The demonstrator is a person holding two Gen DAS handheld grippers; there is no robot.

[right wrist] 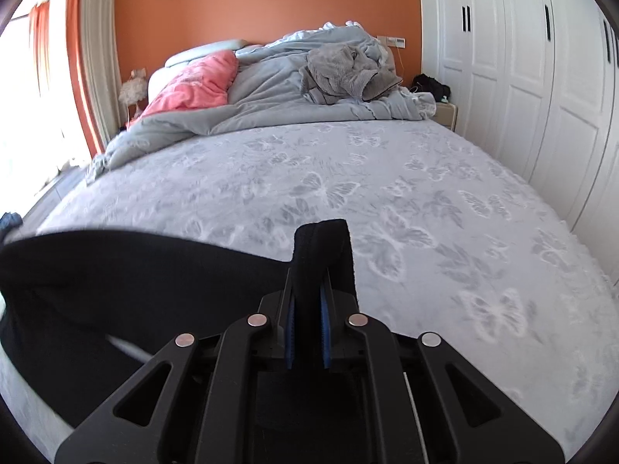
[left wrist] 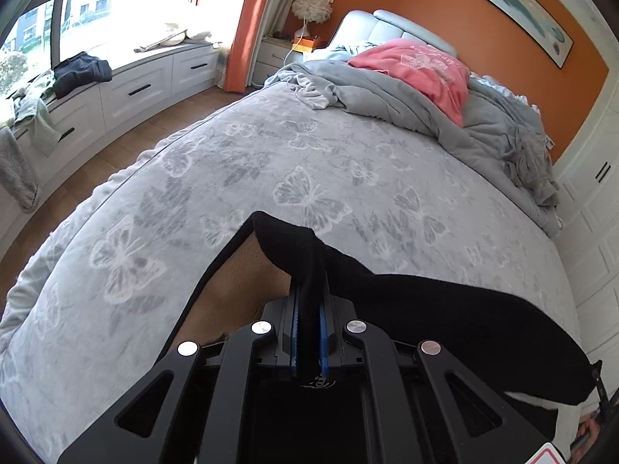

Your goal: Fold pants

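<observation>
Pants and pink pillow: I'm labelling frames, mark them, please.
pants (left wrist: 445,309), left wrist view, the black stretch right of the gripper.
pink pillow (right wrist: 193,85), right wrist view, its middle.

Both claws are angling downward, the left claw (left wrist: 308,294) and right claw (right wrist: 308,294) each clamping black pants (left wrist: 445,309).

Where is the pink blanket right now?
The pink blanket lies at the head of the bed, on the rumpled grey duvet below the headboard, towards the window side.

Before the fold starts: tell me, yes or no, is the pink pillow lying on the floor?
No, the pink pillow lies on the bed by the headboard.
</observation>
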